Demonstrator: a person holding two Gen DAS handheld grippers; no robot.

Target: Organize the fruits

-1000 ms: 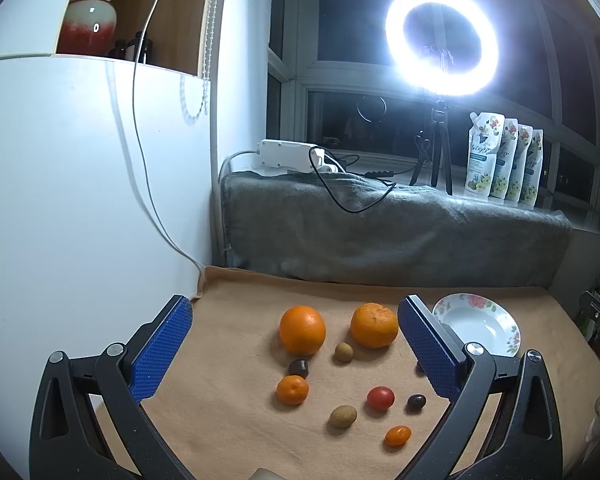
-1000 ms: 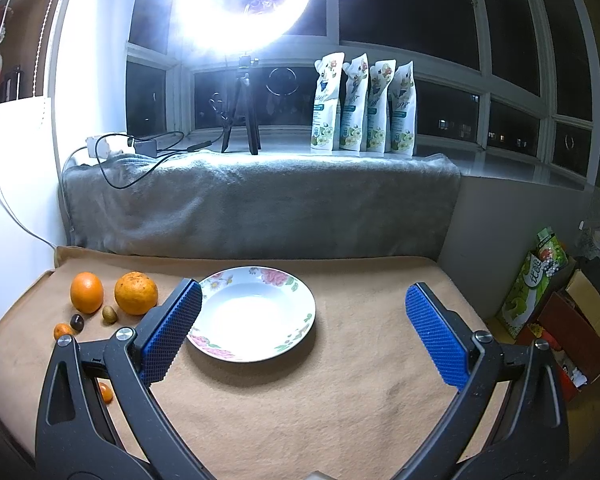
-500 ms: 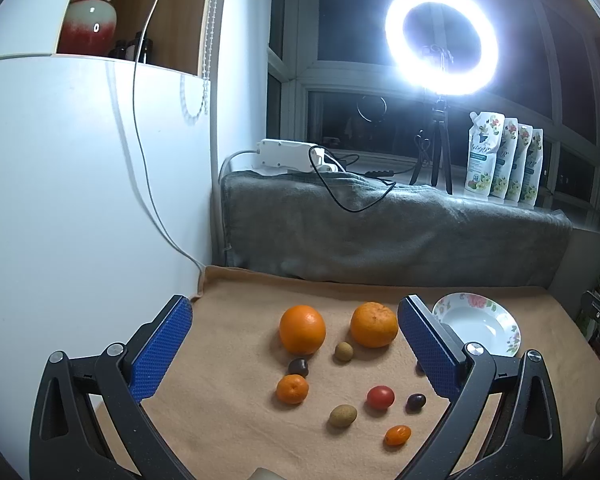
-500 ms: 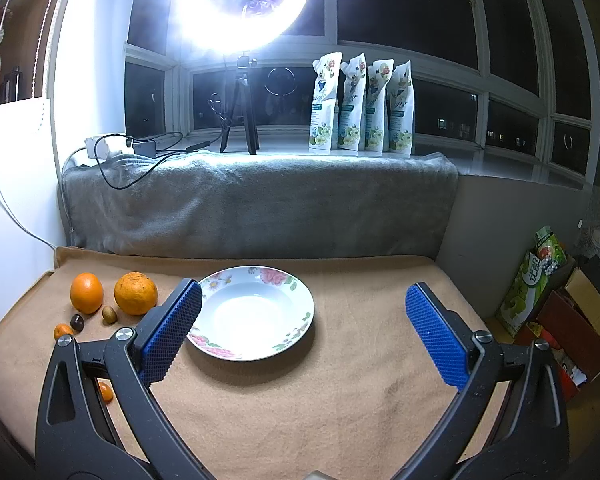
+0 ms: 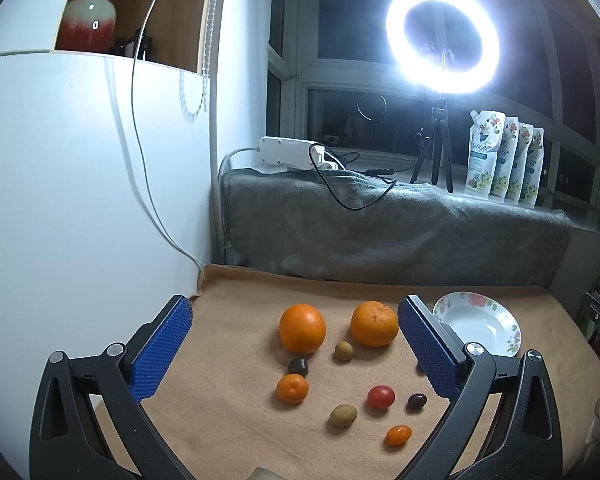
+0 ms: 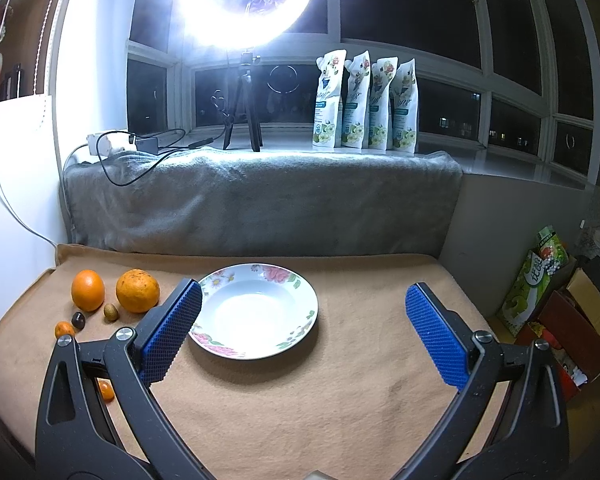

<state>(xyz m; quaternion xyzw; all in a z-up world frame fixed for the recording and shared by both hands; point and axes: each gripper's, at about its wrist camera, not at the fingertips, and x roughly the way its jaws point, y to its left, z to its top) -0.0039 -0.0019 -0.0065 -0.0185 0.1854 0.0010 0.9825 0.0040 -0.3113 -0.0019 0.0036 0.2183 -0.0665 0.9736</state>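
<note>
Nothing has moved: we count nine fruits point(image 5: 302, 328), one plate point(image 6: 304, 322); our left gripper point(image 5: 296, 346) and right gripper point(image 6: 304, 330) hover level, jaws wide.

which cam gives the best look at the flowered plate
The right wrist view: the plate sits near the middle, whole apart from its left rim behind a blue gripper pad, visibly empty. In the left wrist view the same plate is small, far right, and partly hidden behind a gripper finger.
</note>
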